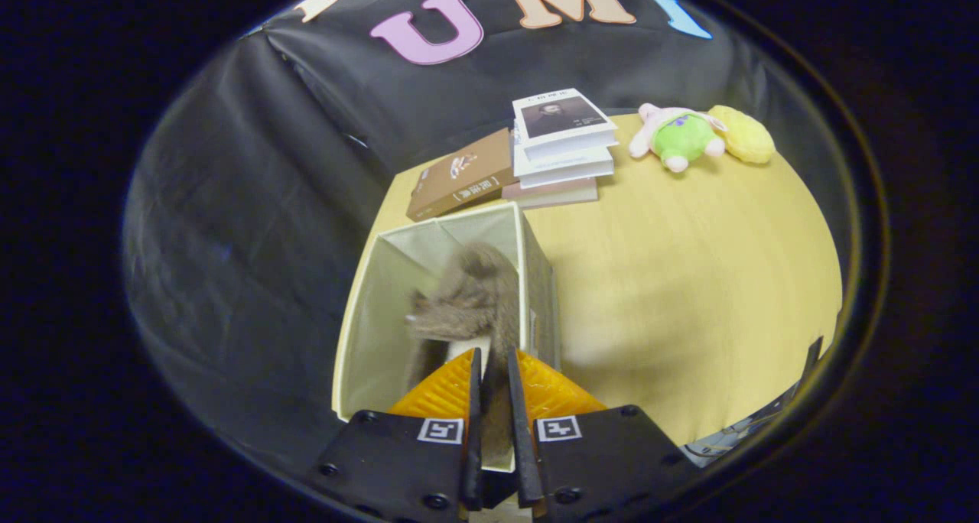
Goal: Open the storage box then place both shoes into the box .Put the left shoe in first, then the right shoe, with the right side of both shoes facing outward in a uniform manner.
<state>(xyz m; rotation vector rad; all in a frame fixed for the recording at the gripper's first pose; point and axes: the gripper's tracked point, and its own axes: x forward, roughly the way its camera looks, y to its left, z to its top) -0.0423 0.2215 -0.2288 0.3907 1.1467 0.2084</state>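
You have the storage box [428, 309] standing open on the table [688, 278], so the opening step looks done, and your gripper [493, 385] is clamped on a furry brown shoe [470, 301], both fingers pressed close together on a strip of its fuzzy upper. The shoe hangs just ahead of the fingers, over the mouth of the box and partly down between its pale fabric walls, blurred a little so its toe and heel are hard to tell apart. I judge this to be the moment of lowering a shoe in; which of the two it is, I cannot tell, and the floor of the box under it is hidden, so whether another shoe already lies there is also unknown. What is left, at the least, is to set this one down with its right side facing outward and let go. The box is narrow, and the shoe sits close to its right wall, so watch that wall as you lower. Beyond the box, near its far corner, a brown book [461, 183] lies beside a stack of books [562, 150]; farther right a green and pink plush toy [677, 137] touches a yellow plush [742, 134]. All of these lie well apart from your path.
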